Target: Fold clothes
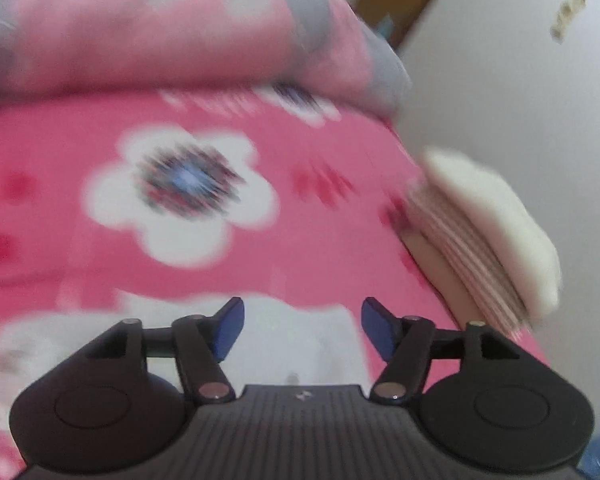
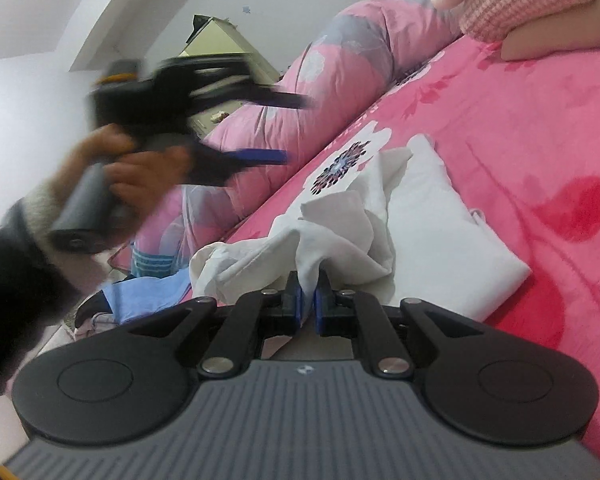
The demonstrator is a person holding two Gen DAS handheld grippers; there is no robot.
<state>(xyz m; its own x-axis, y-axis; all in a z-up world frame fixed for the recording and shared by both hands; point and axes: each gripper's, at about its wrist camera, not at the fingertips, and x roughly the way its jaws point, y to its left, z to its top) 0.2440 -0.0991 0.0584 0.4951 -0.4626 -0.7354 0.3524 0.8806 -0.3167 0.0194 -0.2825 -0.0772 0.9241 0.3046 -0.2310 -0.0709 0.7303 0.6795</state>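
A white garment [image 2: 416, 216] lies rumpled on the pink flowered bedspread [image 2: 532, 136]. My right gripper [image 2: 308, 300] is shut on a bunched fold of it at its near edge. In the right wrist view my left gripper [image 2: 296, 128] hangs blurred in the air above and to the left of the garment, held by a hand [image 2: 140, 168], its jaws wide apart and empty. In the left wrist view the left gripper [image 1: 302, 330] is open over the white garment [image 1: 284, 336], nothing between its blue fingertips [image 1: 230, 330].
A rolled pink and grey quilt [image 2: 340, 72] runs along the bed's far side. A stack of folded clothes [image 1: 488, 236] sits at the bed's edge by the white wall. Light blue cloth [image 2: 140, 300] lies low on the left beside the bed.
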